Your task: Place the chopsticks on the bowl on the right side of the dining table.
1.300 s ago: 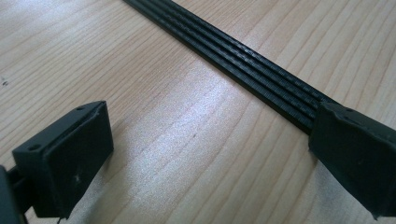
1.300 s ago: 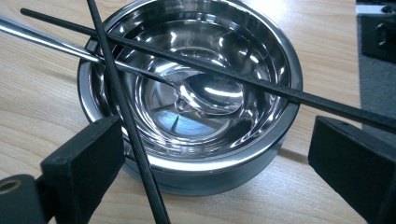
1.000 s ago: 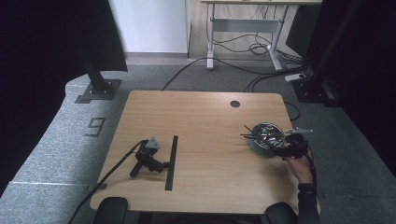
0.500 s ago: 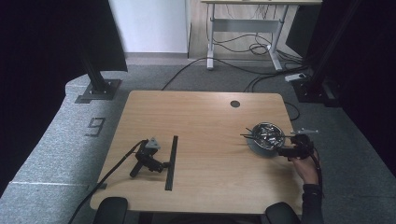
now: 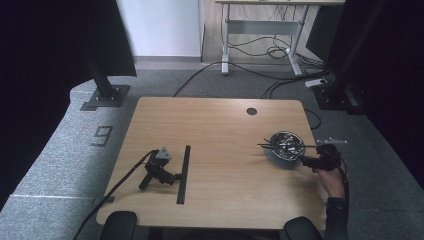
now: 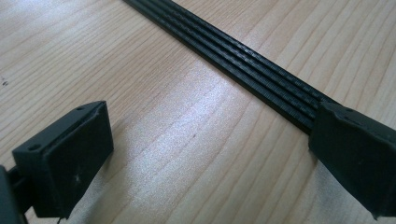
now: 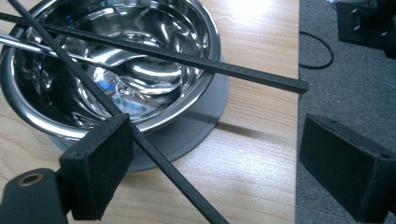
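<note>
Steel bowl sits near the right edge of the table, on a grey mat, with several thin black rods laid across its rim so their ends overhang and can be taken without reaching inside. The right gripper, held in the person's hand, hovers at the table's right edge just beside the bowl. Its jaws stand wide apart and grasp nothing. One rod runs diagonally off the rim and passes just in front of one jaw of that gripper; whether rod and jaw touch cannot be told. Judged from this pose, the gripper is lining up to close on an overhanging rod end.

The left gripper lies unattended on the table toward the front left corner, cable trailing off the front edge, parked clear of the work. Its jaws are also apart and empty. A long black ribbed strip lies flat just beside it.

The right gripper view shows the bowl's polished interior, the mat beneath it and the rod's path past the jaw, all too small to read in the high view. The left gripper view shows the strip's lengthwise grooves and one jaw overlapping its edge. The high view alone gives the overall layout, with bowl and strip well apart.
</note>
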`<action>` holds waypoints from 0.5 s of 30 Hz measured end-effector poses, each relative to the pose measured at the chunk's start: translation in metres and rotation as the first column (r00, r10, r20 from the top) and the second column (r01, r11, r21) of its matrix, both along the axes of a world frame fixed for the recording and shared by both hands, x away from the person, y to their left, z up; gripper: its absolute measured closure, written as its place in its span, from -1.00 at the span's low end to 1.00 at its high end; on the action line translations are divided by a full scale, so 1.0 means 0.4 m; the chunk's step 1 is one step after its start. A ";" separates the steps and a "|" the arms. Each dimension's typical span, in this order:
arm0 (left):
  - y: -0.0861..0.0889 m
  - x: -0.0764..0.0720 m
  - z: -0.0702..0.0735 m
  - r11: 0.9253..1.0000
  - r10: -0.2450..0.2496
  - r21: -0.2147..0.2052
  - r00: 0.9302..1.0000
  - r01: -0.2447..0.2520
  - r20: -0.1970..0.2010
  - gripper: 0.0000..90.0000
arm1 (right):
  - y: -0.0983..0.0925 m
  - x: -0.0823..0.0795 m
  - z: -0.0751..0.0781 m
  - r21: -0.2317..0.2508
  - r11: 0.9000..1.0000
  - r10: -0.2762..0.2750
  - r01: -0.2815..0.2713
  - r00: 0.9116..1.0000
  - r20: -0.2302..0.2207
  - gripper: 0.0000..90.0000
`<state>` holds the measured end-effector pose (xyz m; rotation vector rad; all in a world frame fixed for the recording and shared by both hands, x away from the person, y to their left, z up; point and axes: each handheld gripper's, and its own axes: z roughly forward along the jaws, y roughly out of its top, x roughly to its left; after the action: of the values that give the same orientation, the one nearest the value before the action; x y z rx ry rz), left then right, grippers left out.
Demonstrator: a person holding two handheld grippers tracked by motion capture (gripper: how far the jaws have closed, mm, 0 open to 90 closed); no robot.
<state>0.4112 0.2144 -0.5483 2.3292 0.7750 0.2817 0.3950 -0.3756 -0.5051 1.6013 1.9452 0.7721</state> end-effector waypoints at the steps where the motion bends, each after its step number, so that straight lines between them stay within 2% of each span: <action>1: 0.000 0.000 0.000 1.000 -0.001 0.001 1.000 0.001 0.000 -1.00 | -0.001 0.000 0.000 0.002 1.000 -0.003 0.003 1.000 0.002 -0.78; 7: 0.000 0.000 0.000 1.000 0.000 0.001 1.000 0.000 0.000 -1.00 | 0.006 0.008 -0.006 0.011 1.000 -0.009 0.008 1.000 0.021 -0.75; 15: 0.000 0.000 0.000 1.000 0.000 0.000 1.000 0.000 0.000 -1.00 | 0.004 0.009 -0.003 -0.012 0.999 -0.051 0.052 0.997 0.053 -0.80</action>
<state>0.4111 0.2143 -0.5483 2.3295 0.7755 0.2821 0.3986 -0.3738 -0.5062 1.6005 1.8618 0.7708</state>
